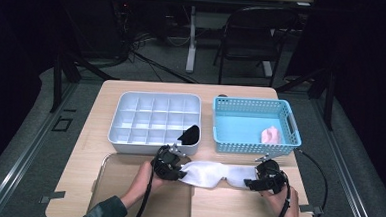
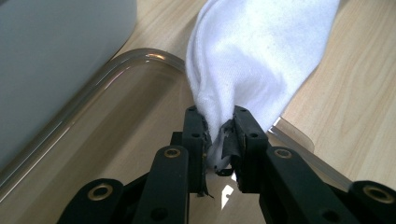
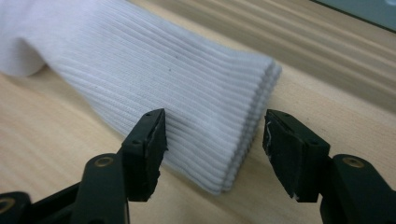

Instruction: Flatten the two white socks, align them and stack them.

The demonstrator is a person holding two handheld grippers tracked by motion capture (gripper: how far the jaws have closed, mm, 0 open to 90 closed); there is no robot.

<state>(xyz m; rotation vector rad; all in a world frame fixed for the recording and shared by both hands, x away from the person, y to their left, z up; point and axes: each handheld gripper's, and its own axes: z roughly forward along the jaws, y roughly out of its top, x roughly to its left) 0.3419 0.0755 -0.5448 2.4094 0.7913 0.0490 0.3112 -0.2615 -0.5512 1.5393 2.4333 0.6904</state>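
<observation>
A white sock [image 1: 212, 173] lies stretched across the table's front between my two grippers. My left gripper [image 1: 181, 174] is shut on the sock's left end; in the left gripper view the jaws [image 2: 219, 123] pinch a fold of the white fabric [image 2: 252, 51] above the clear tray's corner. My right gripper [image 1: 249, 183] stands at the sock's right end. In the right gripper view its jaws [image 3: 212, 135] are open, with the ribbed cuff [image 3: 154, 70] lying between them on the wood, and neither pad presses on it.
A grey divided organiser [image 1: 114, 134] sits behind the left gripper, with a black item [image 1: 190, 134] in its front right compartment. A blue basket [image 1: 249, 147] to its right holds a pink item [image 1: 272, 136]. A clear tray [image 1: 117, 184] lies at front left.
</observation>
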